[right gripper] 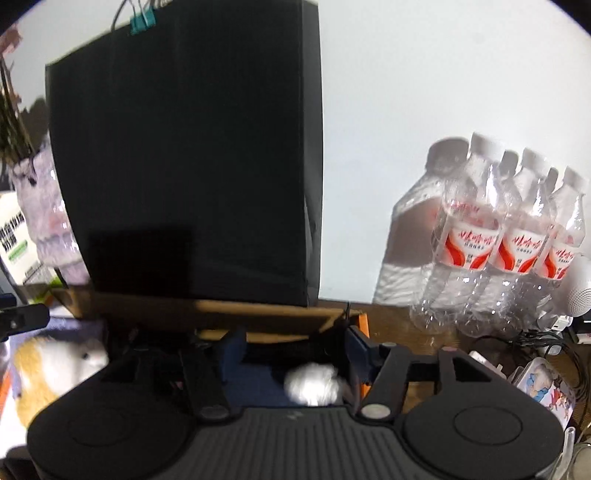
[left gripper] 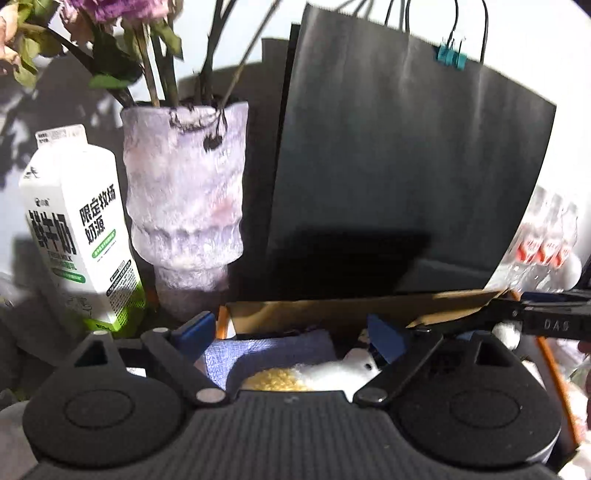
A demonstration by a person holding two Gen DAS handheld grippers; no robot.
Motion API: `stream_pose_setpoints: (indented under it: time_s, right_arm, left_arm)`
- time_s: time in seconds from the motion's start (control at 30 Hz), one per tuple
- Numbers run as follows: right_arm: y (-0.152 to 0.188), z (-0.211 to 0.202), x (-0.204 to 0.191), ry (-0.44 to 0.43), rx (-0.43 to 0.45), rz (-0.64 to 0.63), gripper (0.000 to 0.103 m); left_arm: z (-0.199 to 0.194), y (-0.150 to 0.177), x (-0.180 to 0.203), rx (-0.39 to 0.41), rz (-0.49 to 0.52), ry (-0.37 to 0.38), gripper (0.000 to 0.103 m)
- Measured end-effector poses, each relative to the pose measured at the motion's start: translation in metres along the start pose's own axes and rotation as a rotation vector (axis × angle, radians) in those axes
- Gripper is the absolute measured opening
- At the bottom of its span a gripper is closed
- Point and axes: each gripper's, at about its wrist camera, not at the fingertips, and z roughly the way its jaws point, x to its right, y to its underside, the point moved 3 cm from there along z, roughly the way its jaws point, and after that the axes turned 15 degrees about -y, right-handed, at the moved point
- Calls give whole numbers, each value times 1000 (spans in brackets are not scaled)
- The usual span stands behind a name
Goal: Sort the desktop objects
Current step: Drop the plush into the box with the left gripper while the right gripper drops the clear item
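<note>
Clearly readable writing sits on the milk carton (left gripper: 79,236) at the left: big black Chinese characters, a column reading 限定牧场奶源, and the small English words FRESH MILK above a green band. Just beside it stands a pale, frosted vase (left gripper: 184,206) of wilting purple flowers (left gripper: 107,11), and next to that a tall black paper bag (left gripper: 406,147) with a teal binder clip (left gripper: 450,56) pinned near its handles.

Below the bag lies an open cardboard box (left gripper: 332,304). Inside it are a blue cloth (left gripper: 266,350) and a white-and-yellow plush toy (left gripper: 332,373). The left gripper (left gripper: 295,332) hangs over this box with its blue pads (left gripper: 195,328) spread wide and nothing pressed between them; the plush lies below the gap.

From the right wrist view, the right gripper (right gripper: 295,350) stands over the same box, jaws apart, with a white fluffy ball (right gripper: 314,384) lying low between the fingers, not pinched by them. The letters DAS show on a black arm (left gripper: 554,321) crossing the left view's right edge.

Against the wall on the right stand three clear water bottles (right gripper: 509,240) with red-and-white labels in Chinese script too blurred to read. Cables (right gripper: 546,343) and a printed card (right gripper: 546,387) lie on the wooden desk (right gripper: 395,321) nearby.
</note>
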Motion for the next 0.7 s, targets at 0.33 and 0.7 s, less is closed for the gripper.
stream_pose_setpoints:
  time_s: [0.33, 0.7]
  right_arm:
    - [11, -69, -38, -63, -1, -30, 79]
    - [120, -171, -64, -158, 0, -21, 88]
  left_arm:
    - [-45, 23, -12, -183, -3, -114, 95]
    - [-188, 120, -24, -79, 88, -50, 102]
